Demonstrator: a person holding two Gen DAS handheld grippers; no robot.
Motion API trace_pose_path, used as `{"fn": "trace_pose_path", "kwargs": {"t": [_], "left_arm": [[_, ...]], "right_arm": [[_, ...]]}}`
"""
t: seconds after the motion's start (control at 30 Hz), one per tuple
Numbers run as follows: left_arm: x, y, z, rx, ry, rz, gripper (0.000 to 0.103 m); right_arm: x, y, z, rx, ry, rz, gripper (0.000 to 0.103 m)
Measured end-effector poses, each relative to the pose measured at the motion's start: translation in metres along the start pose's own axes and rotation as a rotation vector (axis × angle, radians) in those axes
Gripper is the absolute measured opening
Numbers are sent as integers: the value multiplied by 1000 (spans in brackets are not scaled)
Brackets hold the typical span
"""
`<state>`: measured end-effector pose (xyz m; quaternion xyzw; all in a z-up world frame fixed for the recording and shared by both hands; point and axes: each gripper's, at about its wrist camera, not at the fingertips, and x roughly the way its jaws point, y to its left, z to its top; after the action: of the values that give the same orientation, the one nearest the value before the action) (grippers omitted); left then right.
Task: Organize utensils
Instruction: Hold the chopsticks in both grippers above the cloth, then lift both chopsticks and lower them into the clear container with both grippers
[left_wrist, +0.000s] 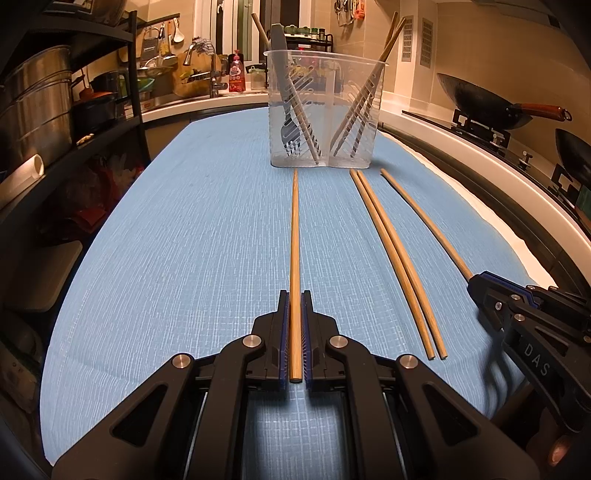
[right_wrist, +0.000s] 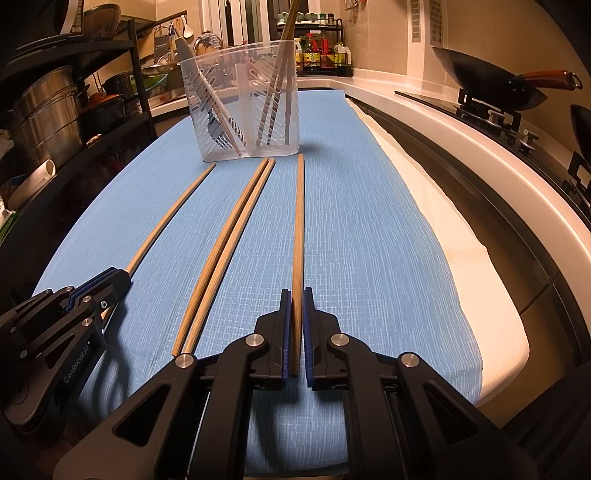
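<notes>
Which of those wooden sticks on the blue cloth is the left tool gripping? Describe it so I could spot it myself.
Start at the clear plastic holder standing on the blue cloth. Four chopsticks lie in front of it, pointing toward it. The one in the left tool is the leftmost chopstick, lying alone, left of the touching pair.

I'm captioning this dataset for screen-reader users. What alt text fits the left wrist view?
The left gripper closes on a wooden chopstick lying on a blue mat, pointing toward a clear utensil holder. Two paired chopsticks lie beside it; the right gripper grips another.
</notes>
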<state>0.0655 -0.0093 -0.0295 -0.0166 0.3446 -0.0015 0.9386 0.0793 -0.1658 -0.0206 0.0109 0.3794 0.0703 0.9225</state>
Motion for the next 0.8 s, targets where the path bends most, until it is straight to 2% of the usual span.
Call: {"fn": "trace_pose_path", "kwargs": {"t": [0.33, 0.57, 0.8], "left_arm": [[0, 0, 0, -5, 1, -3, 6], [-9, 4, 4, -20, -17, -2, 6], [-39, 4, 8, 4, -96, 2, 6]], "right_arm": [[-1, -1, 1, 7, -2, 5, 6], [-9, -5, 4, 19, -36, -1, 6], [-36, -6, 10, 1, -137, -7, 6]]}}
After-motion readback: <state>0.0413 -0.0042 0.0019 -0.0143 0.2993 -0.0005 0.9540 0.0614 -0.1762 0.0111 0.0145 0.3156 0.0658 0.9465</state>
